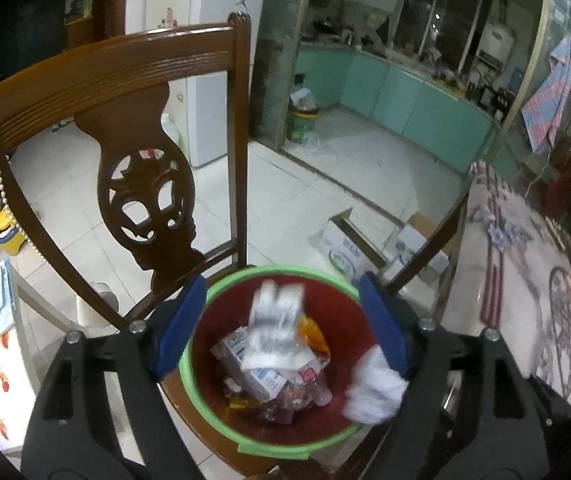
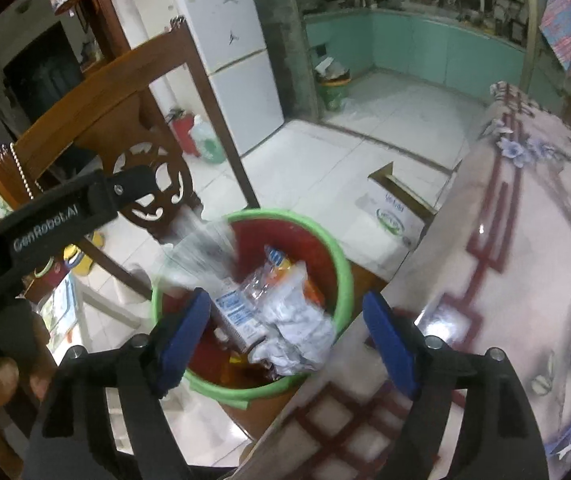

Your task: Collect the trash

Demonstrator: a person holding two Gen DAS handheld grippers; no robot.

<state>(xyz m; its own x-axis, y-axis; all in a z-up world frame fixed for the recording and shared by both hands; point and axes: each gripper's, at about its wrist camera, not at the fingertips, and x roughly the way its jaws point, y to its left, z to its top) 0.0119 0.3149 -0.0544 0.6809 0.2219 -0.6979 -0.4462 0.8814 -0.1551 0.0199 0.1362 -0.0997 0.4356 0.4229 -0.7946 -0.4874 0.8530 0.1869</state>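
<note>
A red bin with a green rim (image 1: 221,412) stands on a wooden chair seat; it also shows in the right wrist view (image 2: 345,280). It holds cartons, wrappers and plastic. A blurred clear plastic piece (image 1: 275,320) is in the air over the bin, seen in the right wrist view (image 2: 201,248) at the bin's far rim. A crumpled white tissue (image 1: 373,392) is blurred at the bin's right rim; white crumpled paper (image 2: 297,328) shows in the bin. My left gripper (image 1: 281,320) is open above the bin, empty. My right gripper (image 2: 285,332) is open over the bin's near edge.
The carved chair back (image 1: 141,184) rises behind the bin. A table with a floral cloth (image 2: 525,280) is at the right. Open cardboard boxes (image 1: 345,248) lie on the tiled floor. A green bucket (image 1: 301,124) stands by the kitchen doorway.
</note>
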